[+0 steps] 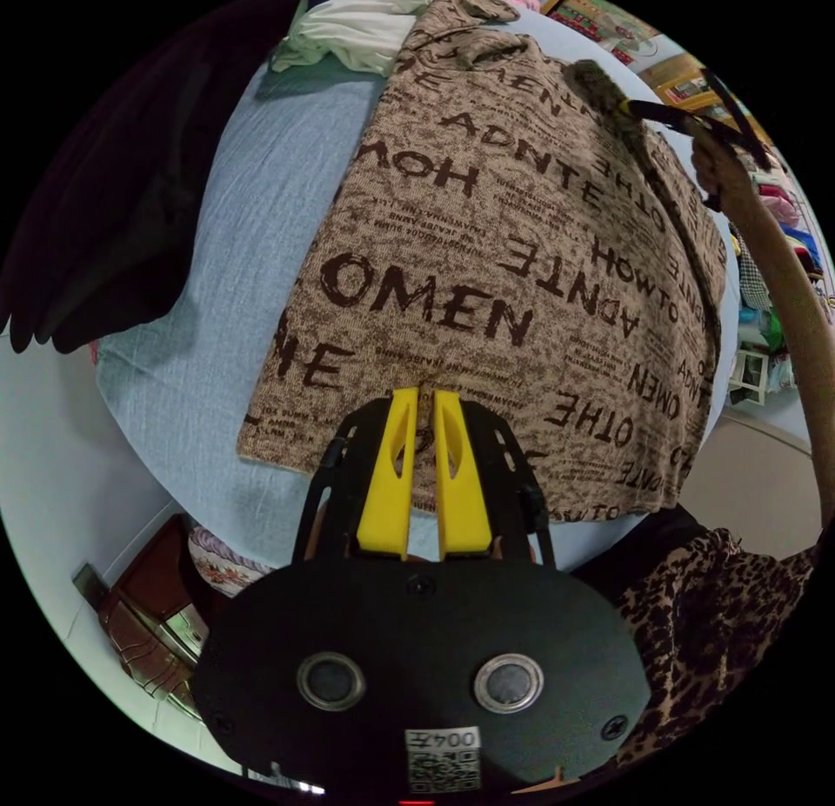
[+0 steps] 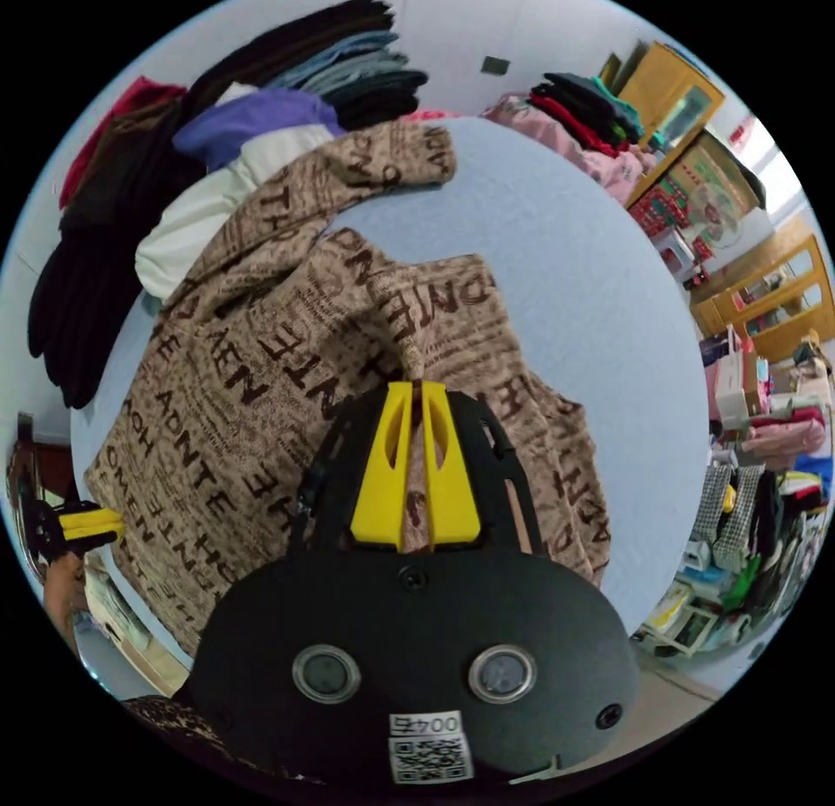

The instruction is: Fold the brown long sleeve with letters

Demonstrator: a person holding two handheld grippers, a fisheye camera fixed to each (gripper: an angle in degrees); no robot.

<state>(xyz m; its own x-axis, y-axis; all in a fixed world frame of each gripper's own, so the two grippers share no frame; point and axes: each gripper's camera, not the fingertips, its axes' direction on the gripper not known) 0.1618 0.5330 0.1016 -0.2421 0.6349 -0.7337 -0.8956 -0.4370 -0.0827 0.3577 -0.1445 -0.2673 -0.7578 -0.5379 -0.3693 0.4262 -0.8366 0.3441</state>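
While the big blue bed [image 2: 574,258] carries it, the brown top with letters [image 1: 487,267] lies long from the pile end toward the near edge. Both tools pinch it tight: the left gripper [image 1: 424,395] grips the near hem, the right gripper [image 2: 416,387] grips a raised fold at the side, nearer the sleeve [image 2: 365,167].

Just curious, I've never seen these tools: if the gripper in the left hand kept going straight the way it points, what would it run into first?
The left gripper is already pinching the near hem of the brown lettered top. Pushed straight on, it would probably just slide further across that top, which lies on the light blue surface; depth is hard to judge.
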